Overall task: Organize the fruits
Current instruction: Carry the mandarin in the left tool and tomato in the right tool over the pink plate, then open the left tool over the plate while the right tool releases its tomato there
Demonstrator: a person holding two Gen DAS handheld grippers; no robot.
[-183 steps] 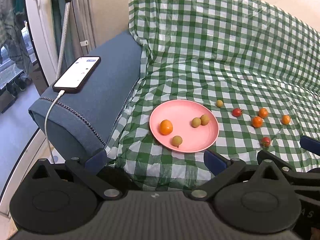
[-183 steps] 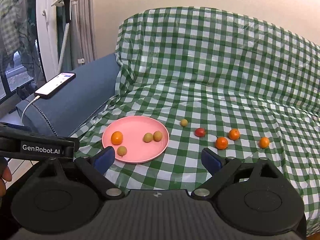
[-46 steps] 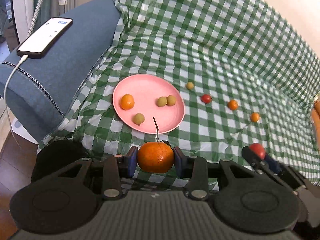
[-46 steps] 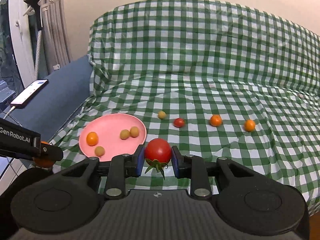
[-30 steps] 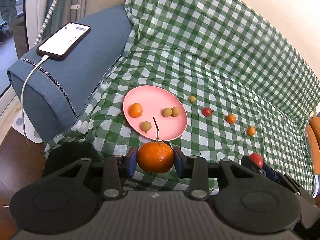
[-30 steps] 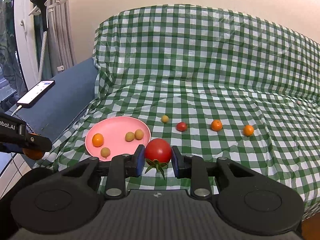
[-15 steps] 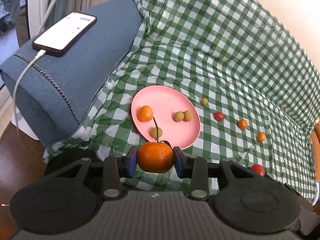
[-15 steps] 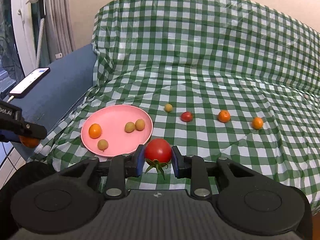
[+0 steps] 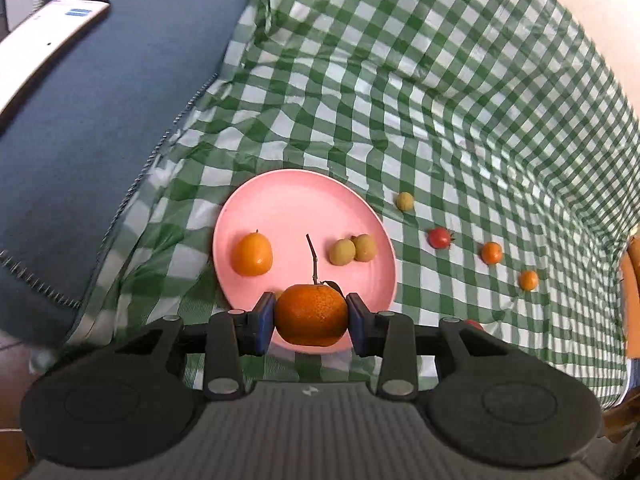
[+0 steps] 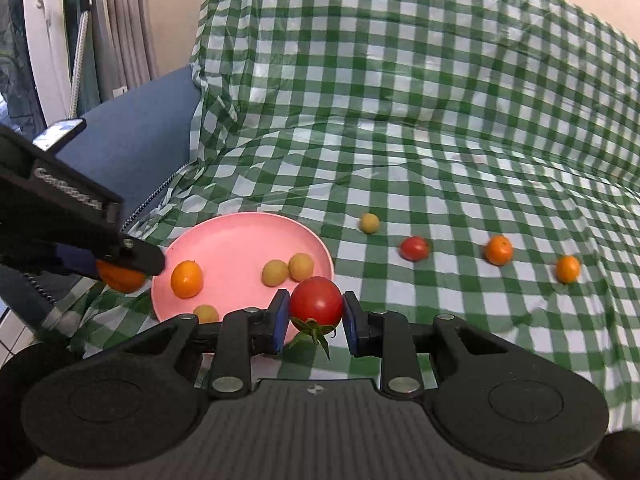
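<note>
Pink plate (image 9: 280, 204) at near left; left gripper (image 9: 311, 317) clamps a tangerine (image 9: 311, 314), right gripper (image 10: 316, 316) clamps a tomato (image 10: 316, 298)

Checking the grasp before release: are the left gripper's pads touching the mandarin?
Touching. The left wrist view shows both blue pads of the left gripper pressed against the mandarin.

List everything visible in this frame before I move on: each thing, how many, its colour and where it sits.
plate: 1, pink, on the checked cloth
orange fruit: 1, on plate
yellow-green fruits: 3, on plate
fruits on cloth: 4; one yellow-green, one red, two orange
checked cloth: 1, green-white, over sofa
phone: 1, on blue armrest
mandarin: 1, orange, in left gripper
tomato: 1, red, in right gripper
</note>
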